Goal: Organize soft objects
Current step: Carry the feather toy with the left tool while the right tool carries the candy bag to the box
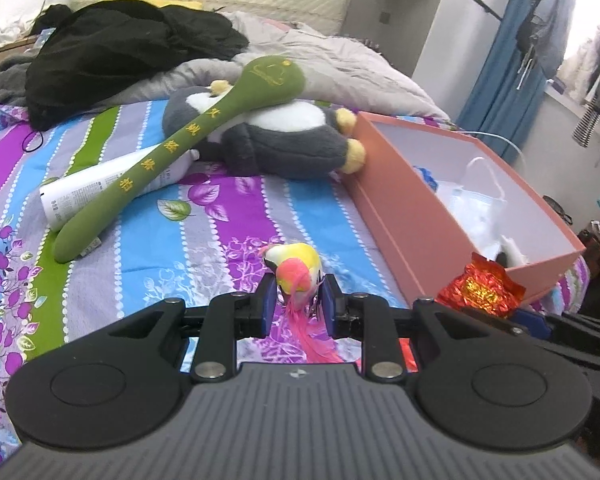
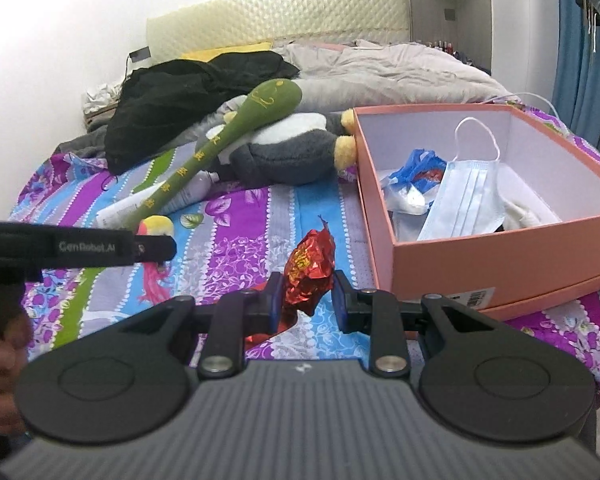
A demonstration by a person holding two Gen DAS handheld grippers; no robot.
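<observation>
Left wrist view: left tongs (image 1: 298,300) clamped on toy bird (image 1: 296,270), lower centre. Right tongs (image 2: 305,300) clamped on red foil wrapper (image 2: 310,270); pink box (image 2: 500,252) at right, on bed (image 2: 260,208).

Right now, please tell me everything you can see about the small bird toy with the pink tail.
The bird toy is small and fuzzy, with a yellow and white body, a pink patch and a dark beak. A long pink feather tail hangs down from it. It sits between the blue-padded fingers of the left gripper, which are closed on its lower body, above the striped floral bedsheet. From the right wrist view only its head and tail show.
</observation>
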